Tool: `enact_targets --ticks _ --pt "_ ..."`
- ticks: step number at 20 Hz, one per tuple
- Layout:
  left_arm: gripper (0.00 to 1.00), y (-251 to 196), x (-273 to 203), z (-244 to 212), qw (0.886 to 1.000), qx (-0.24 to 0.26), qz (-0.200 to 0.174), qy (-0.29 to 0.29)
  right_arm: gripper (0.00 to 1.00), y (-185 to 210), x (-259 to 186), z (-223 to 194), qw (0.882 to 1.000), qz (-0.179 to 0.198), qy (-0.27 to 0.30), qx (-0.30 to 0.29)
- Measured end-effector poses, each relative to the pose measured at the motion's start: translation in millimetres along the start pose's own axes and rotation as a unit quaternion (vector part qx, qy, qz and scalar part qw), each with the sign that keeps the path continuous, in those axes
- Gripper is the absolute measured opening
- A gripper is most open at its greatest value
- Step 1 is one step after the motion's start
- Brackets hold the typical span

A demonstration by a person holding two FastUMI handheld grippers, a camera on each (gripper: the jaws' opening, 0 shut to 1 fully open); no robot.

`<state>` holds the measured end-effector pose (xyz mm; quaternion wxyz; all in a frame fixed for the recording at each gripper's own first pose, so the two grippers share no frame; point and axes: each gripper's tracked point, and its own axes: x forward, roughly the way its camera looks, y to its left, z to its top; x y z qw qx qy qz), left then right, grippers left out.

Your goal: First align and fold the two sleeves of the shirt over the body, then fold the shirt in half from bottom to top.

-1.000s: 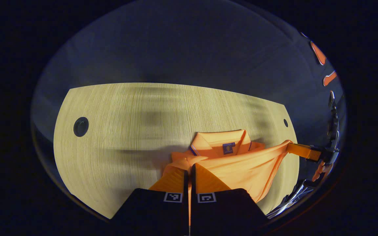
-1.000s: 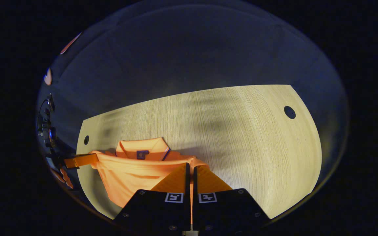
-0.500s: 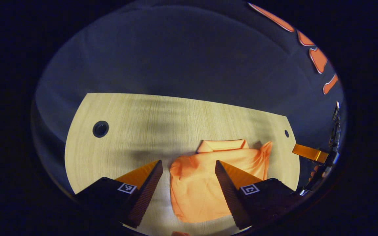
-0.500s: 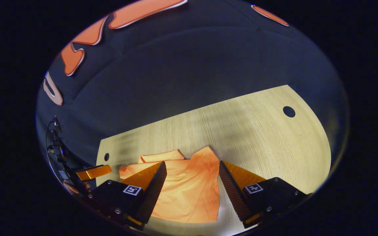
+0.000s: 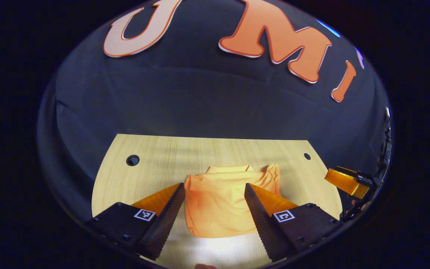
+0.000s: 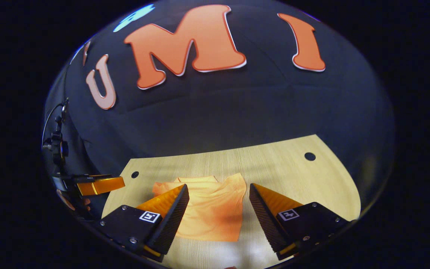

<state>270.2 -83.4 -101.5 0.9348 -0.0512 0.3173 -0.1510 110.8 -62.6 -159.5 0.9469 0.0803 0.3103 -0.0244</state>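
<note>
Shirt [image 5: 215,209] folded on wooden table [image 5: 151,172]

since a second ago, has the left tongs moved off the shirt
Yes. The left tongs let go, opened and pulled back and up from the shirt, which lies on the table.

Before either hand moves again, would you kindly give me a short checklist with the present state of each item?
1. Left hand-held gripper open, holding nothing: ok.
2. Right hand-held gripper open, holding nothing: ok.
3. Shirt lies folded on the table, bottom brought up near the collar: ok.
4. Fold edges line up: not ok; one corner pokes up past the collar at the right.
5. Sleeves tucked flat inside: cannot tell, hidden under the top layer.
6. Shirt fully on the table, away from the edge holes: ok.
</note>
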Motion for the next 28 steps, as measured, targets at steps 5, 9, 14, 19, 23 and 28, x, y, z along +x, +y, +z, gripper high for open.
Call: enact_targets --ticks 5,9,14,19,23,28 --pt "0.98 -54 -61 -16 0.996 0.057 0.005 -0.069 0.98 22 -52 11 0.997 -0.003 -0.069 -0.036" --pt "0.98 -70 -112 -10 0.99 0.065 0.009 -0.122 0.99 36 -77 12 0.993 -0.003 -0.101 -0.057" --pt "0.98 -88 -161 -24 0.979 0.06 0.018 -0.192 0.99 49 -116 17 0.983 -0.017 -0.16 -0.091" --pt "0.98 -98 -206 -28 0.962 0.051 0.033 -0.266 0.98 60 -144 25 0.967 -0.01 -0.222 -0.126" --pt "0.98 -90 -240 -20 0.942 0.068 0.067 -0.323 0.98 59 -148 13 0.968 -0.005 -0.222 -0.114" --pt "0.97 -83 -262 -25 0.926 0.094 0.083 -0.357 0.98 57 -160 14 0.964 -0.002 -0.248 -0.098"
